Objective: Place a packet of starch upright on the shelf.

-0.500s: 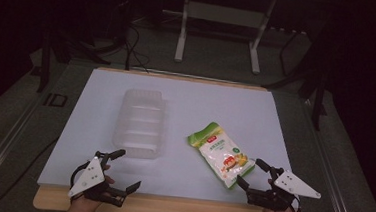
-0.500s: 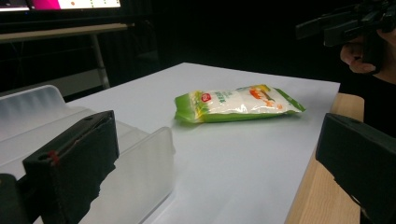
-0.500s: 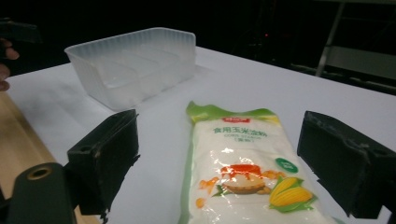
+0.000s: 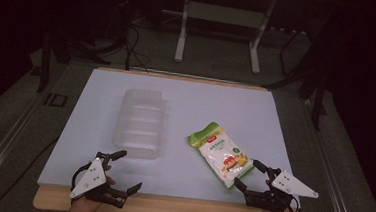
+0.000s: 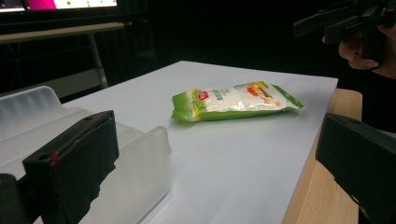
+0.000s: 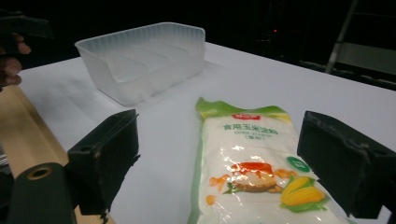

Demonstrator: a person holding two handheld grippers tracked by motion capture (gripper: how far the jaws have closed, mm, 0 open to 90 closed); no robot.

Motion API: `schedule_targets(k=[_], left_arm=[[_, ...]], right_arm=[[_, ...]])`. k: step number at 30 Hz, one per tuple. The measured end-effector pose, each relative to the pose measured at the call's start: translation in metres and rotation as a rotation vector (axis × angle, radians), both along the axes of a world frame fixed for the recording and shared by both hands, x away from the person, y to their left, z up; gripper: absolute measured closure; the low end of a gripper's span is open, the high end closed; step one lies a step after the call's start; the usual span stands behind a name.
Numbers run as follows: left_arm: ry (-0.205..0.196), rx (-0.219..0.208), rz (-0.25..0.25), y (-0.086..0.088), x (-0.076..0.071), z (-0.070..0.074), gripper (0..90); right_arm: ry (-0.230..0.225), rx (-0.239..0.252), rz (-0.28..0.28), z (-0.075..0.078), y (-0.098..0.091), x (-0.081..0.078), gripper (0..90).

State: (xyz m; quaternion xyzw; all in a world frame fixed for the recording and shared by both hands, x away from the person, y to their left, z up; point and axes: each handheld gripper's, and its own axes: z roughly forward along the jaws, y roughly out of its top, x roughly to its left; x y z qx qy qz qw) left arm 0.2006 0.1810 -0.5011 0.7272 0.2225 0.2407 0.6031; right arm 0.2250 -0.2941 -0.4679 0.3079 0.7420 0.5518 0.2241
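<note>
A green and white bag of corn starch (image 4: 220,153) lies flat on the white table sheet (image 4: 201,102), right of centre. Left of it stands a clear plastic container (image 4: 141,123) with ribbed dividers. My left gripper (image 4: 130,170) is open near the front edge, just before the container's near end. In the left gripper view the container (image 5: 28,116) sits behind the left jaw and the bag (image 5: 236,100) lies farther off. My right gripper (image 4: 246,173) is open at the bag's near right corner. In the right gripper view the bag (image 6: 252,154) lies between the wide jaws, untouched, with the container (image 6: 144,60) beyond.
The wooden table edge (image 4: 169,205) runs along the front under both hands. A metal stand (image 4: 219,18) and cables sit on the dark floor beyond the far edge. The right hand and its gripper (image 5: 345,23) appear at the top right of the left gripper view.
</note>
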Motion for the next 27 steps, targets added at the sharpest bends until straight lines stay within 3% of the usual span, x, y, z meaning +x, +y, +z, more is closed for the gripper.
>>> schedule_targets(k=[9, 19, 27], left_arm=[[-0.003, 0.001, -0.002, -0.001, 0.000, 0.000, 0.0], [-0.004, 0.001, -0.004, -0.001, -0.001, 0.000, 0.0], [-0.006, 0.005, -0.008, -0.002, -0.001, 0.000, 0.0]], right_arm=[[0.021, 0.006, 0.061, 0.006, 0.009, 0.001, 11.8], [-0.032, -0.003, 0.075, 0.027, 0.020, 0.002, 11.8], [-0.038, 0.027, 0.090, 0.044, 0.020, 0.012, 11.8]])
